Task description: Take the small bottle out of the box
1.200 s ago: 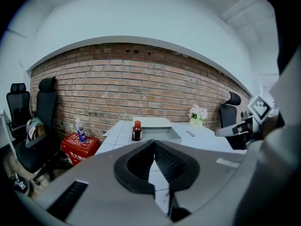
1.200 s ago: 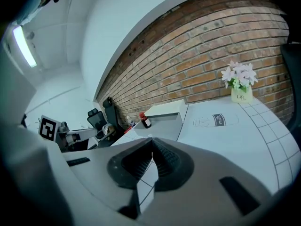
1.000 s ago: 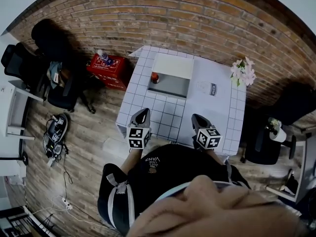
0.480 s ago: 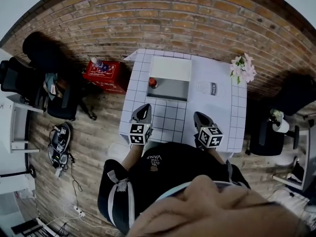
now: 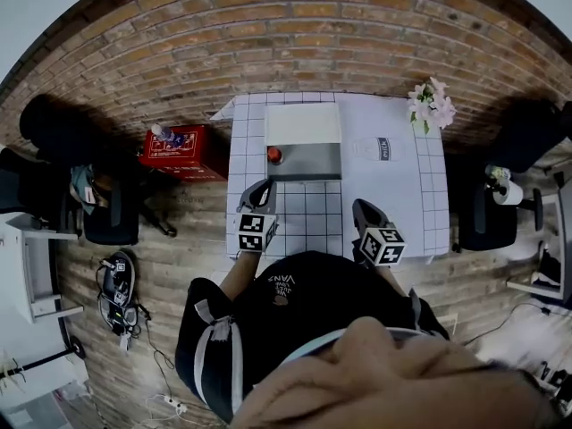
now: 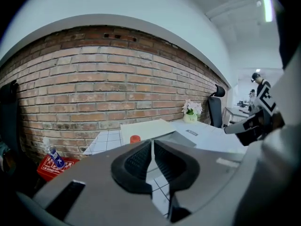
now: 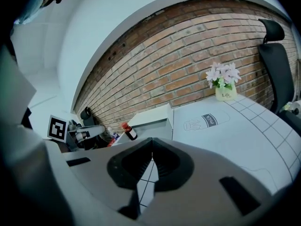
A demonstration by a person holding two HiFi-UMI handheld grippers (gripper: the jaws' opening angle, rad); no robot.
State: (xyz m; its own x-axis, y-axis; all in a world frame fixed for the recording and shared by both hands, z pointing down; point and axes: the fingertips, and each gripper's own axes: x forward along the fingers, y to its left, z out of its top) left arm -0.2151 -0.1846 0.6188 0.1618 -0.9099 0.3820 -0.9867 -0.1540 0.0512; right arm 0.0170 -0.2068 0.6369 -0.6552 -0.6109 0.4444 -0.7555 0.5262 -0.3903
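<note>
Both clenched and empty, my left gripper (image 5: 264, 187) and my right gripper (image 5: 363, 209) hover over the near part of the counter (image 5: 393, 195). Each gripper view shows its jaws pressed together. The small bottle (image 5: 274, 155), red-capped and upright, stands at the left end of the open box (image 5: 308, 163), which sits on the counter's far side by the brick wall. Bare gridded surface lies between my grippers and the box. A vase of flowers (image 5: 431, 105) marks the far right corner, and a red crate (image 5: 179, 147) rests on the floor off the left edge.
</note>
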